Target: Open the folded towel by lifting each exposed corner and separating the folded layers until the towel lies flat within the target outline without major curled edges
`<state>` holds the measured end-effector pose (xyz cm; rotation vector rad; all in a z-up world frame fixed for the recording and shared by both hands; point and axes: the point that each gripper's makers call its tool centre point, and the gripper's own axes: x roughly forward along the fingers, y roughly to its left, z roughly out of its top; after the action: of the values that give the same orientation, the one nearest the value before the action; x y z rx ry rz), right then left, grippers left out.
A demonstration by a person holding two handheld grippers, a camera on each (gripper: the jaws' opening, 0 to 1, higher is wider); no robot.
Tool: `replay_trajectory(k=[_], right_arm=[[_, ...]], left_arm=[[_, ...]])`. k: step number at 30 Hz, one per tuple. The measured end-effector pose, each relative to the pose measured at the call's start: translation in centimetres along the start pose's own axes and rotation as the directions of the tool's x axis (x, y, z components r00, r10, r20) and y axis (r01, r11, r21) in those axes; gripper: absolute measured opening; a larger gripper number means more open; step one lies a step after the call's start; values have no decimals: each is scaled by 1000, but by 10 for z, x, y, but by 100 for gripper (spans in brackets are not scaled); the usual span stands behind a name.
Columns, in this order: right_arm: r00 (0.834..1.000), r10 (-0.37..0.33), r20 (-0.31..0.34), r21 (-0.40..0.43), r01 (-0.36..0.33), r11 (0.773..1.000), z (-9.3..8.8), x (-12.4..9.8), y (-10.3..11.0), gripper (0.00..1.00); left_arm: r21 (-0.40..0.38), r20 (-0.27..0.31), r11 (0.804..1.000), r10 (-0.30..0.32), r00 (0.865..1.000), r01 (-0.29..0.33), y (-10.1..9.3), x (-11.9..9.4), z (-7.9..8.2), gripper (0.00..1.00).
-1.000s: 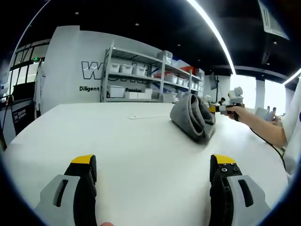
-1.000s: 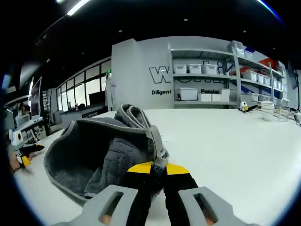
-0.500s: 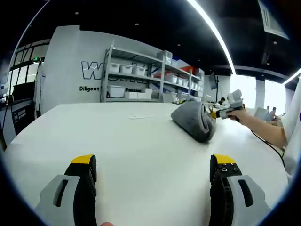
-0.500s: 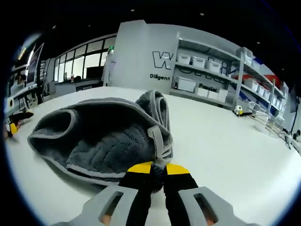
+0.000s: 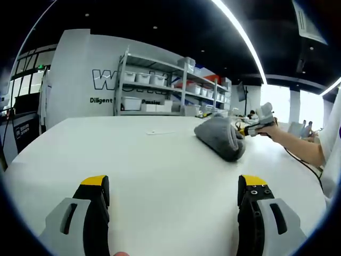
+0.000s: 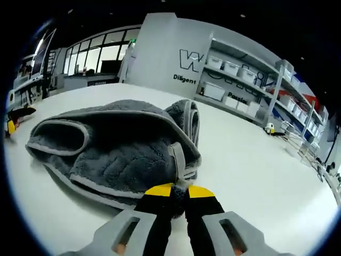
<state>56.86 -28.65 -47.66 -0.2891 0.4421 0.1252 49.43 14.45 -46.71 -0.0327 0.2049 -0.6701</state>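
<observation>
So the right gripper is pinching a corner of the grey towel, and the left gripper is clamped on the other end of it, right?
Not quite. The right gripper is shut on a corner of the grey towel, but the left gripper is open and holds nothing, apart from the towel on the white table, as the left gripper view shows.

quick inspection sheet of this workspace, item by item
surface: white table, bare around the towel; no target outline that I can make out
job's things: grey towel folded and bunched, layers not spread flat
clutter: a small flat thing on the table beyond the towel, too small to identify
grippers: right gripper shut on the towel's edge; left gripper open, over bare table, apart from the towel
cables: dark cable running under the person's forearm
surroundings: shelving with white bins, grey wall with lettering, windows, ceiling light strip
</observation>
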Motion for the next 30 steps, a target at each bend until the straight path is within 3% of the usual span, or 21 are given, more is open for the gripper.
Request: replay_trajectory(k=[16, 21, 26, 30], right_arm=[[1000, 15, 14, 2, -15, 1000, 2, -2, -3, 5], [988, 22, 156, 48, -30, 998, 33, -25, -12, 9], [981, -1, 194, 26, -5, 1000, 50, -51, -25, 20], [967, 3, 254, 39, -13, 999, 65, -73, -33, 36]], left_arm=[[-1, 0, 1000, -1, 1000, 1, 3, 2, 1, 99], [-1, 0, 1000, -1, 1000, 1, 4, 2, 1, 99], [-2, 0, 1000, -2, 1000, 2, 4, 2, 1, 99], [-1, 0, 1000, -2, 1000, 2, 3, 2, 1, 99]])
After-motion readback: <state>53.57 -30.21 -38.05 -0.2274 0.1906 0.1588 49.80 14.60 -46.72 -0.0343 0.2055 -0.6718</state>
